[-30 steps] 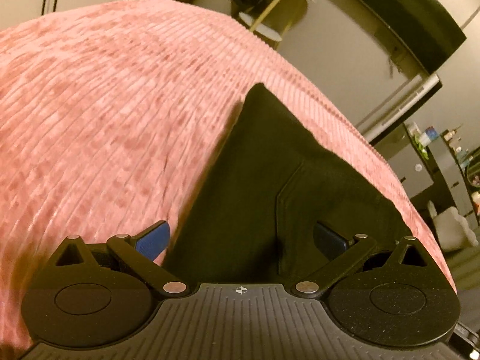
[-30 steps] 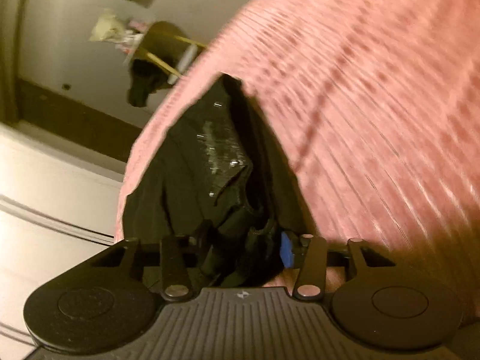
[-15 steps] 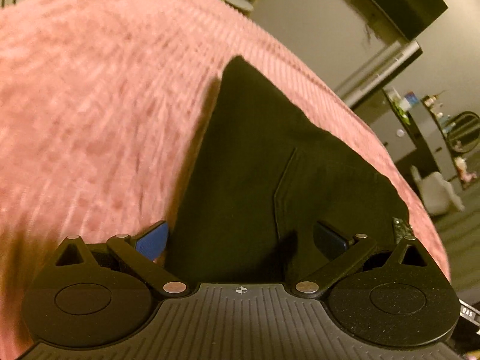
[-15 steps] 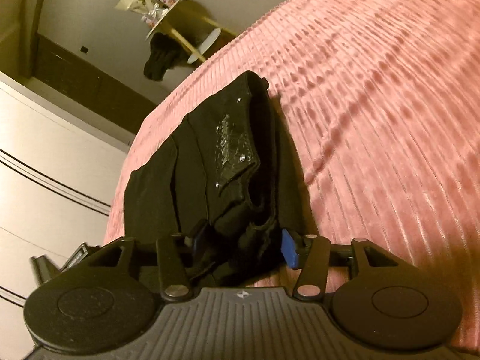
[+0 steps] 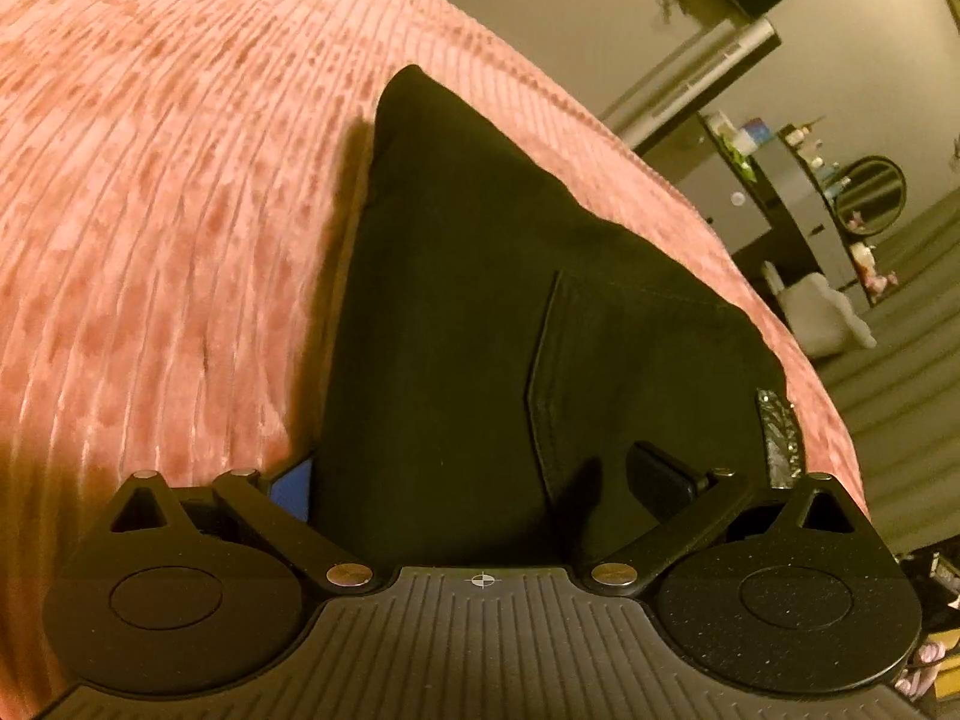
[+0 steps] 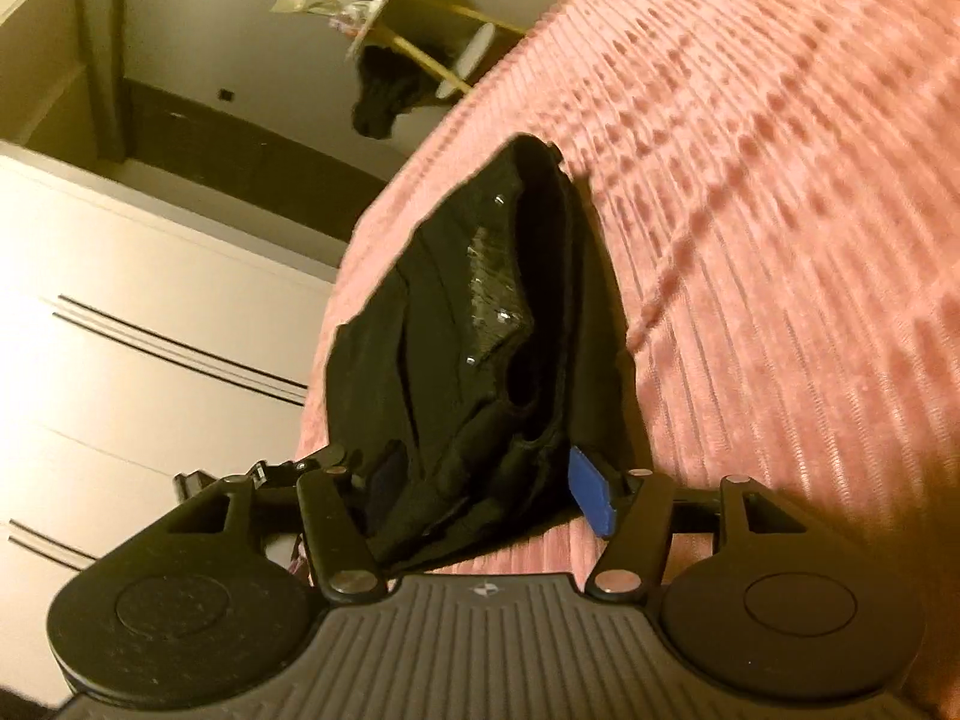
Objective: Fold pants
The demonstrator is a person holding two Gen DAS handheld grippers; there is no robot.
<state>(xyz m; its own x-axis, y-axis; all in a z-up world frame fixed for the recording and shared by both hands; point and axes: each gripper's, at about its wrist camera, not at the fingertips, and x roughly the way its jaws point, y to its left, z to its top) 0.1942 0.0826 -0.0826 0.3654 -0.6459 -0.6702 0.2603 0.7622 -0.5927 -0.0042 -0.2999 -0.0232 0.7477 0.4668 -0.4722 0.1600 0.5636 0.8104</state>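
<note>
Folded black pants (image 5: 480, 312) lie near the pink bedspread's (image 5: 150, 192) edge, both tongs spread.

The right gripper (image 6: 480, 480) is opening around the bunched waistband; the left gripper (image 5: 474, 480) straddles cloth unclamped. Judged risk: a pad snags, undoing the fold. Bedspread offers room inward; 1 side drops off.

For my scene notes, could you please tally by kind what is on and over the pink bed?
Black pants, folded, lying on the bedspread: 1
Pink ribbed bedspread: 1
Handheld grippers over the pants: 2, the left gripper with jaws wide apart and the right gripper with jaws opening, fabric between them
Total: 4
</note>
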